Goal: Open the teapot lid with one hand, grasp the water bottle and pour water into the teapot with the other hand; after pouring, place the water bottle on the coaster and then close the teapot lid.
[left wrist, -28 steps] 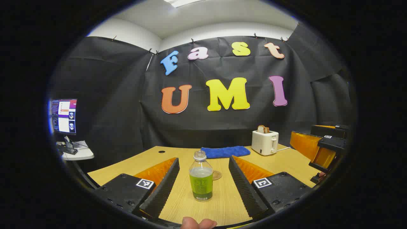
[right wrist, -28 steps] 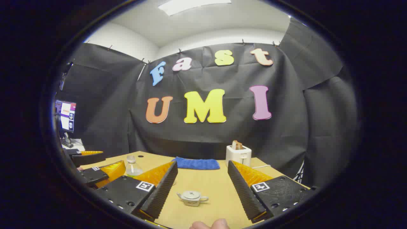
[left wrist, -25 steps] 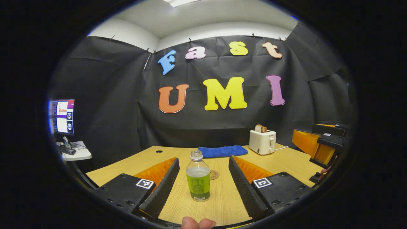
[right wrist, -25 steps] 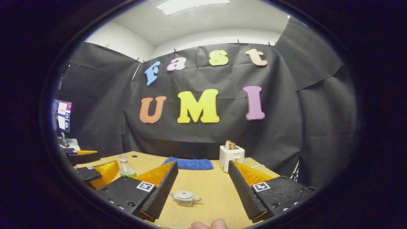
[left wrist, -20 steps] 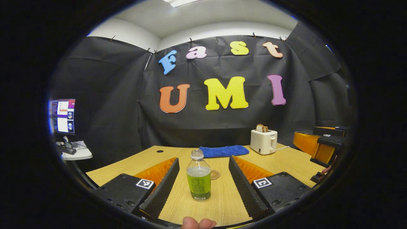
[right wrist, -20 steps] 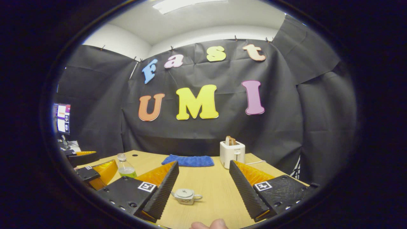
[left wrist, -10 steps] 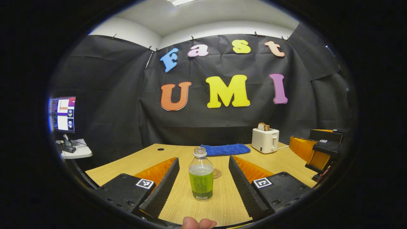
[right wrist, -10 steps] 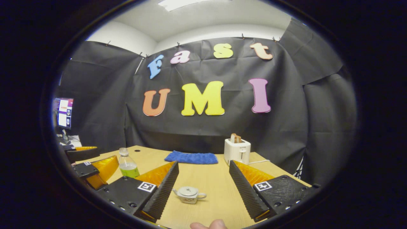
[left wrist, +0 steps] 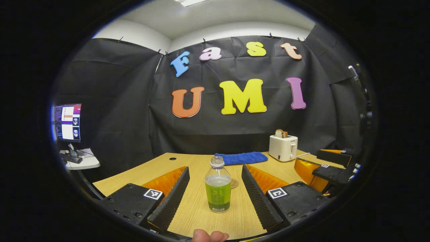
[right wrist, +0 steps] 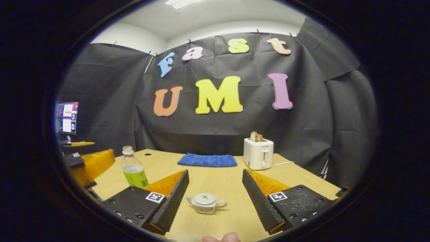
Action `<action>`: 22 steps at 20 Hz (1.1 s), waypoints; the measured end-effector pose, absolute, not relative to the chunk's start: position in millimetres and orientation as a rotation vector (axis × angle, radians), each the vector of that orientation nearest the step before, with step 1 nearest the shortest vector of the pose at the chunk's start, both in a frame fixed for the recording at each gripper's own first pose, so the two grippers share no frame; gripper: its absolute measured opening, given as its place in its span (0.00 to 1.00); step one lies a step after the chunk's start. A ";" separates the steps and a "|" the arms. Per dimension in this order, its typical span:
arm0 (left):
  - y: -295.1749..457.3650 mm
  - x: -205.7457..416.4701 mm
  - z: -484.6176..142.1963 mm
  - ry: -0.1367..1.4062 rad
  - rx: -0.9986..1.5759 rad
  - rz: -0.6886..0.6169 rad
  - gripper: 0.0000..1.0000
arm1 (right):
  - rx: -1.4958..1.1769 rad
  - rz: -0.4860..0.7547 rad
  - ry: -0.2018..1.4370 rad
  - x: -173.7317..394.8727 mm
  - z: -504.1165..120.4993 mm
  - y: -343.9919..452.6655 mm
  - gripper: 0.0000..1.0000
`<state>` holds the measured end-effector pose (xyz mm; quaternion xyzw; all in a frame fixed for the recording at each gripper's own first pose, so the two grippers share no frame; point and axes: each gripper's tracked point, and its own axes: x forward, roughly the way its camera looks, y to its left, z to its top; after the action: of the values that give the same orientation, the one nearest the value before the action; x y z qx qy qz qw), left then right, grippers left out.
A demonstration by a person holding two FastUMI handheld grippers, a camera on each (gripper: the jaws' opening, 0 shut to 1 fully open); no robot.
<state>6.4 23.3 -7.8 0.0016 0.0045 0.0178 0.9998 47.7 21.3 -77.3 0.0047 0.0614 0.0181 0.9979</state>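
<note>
A: Left gripper view first: the left gripper [left wrist: 213,198] has its fingers spread wide, and the water bottle [left wrist: 218,186] stands upright on the bench [left wrist: 188,215] between them, touching neither. The coaster [left wrist: 234,183] lies just behind it.

B: The risk?

A: It's a tall bottle with no cap that I can see, about half full of green liquid. An off-centre squeeze could tip it and spill.

B: And the right gripper view?

A: The right gripper [right wrist: 215,201] is spread too, with the teapot [right wrist: 206,203] low between the fingers and its lid [right wrist: 204,198] still on. What's inside I can't see. That small knob could slip from a pinch, or the whole pot could drag along.
</note>
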 end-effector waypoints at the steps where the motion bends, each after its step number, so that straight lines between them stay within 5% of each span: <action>1: 25.6 6.2 -6.4 0.008 -0.004 0.038 0.97 | 0.011 0.043 0.131 51.4 -84.3 25.7 0.96; 15: 37.9 6.5 -4.5 0.014 -0.012 0.033 0.97 | -0.029 0.058 0.311 114.5 -170.4 44.9 0.92; 20: 41.1 9.3 -8.0 0.026 -0.017 0.034 0.98 | -0.052 0.089 0.323 122.3 -173.4 58.8 0.52; 21: 42.7 8.7 -7.3 0.026 -0.018 0.036 0.98 | -0.055 0.077 0.321 124.6 -175.3 57.6 0.55; 22: 43.6 9.1 -7.3 0.027 -0.020 0.038 0.97 | -0.058 0.065 0.315 126.4 -173.1 54.4 0.41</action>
<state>9.1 43.6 -7.3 -0.0099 0.0136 0.0190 0.9997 126.4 54.4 -173.1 -0.0288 0.1570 0.0323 0.9866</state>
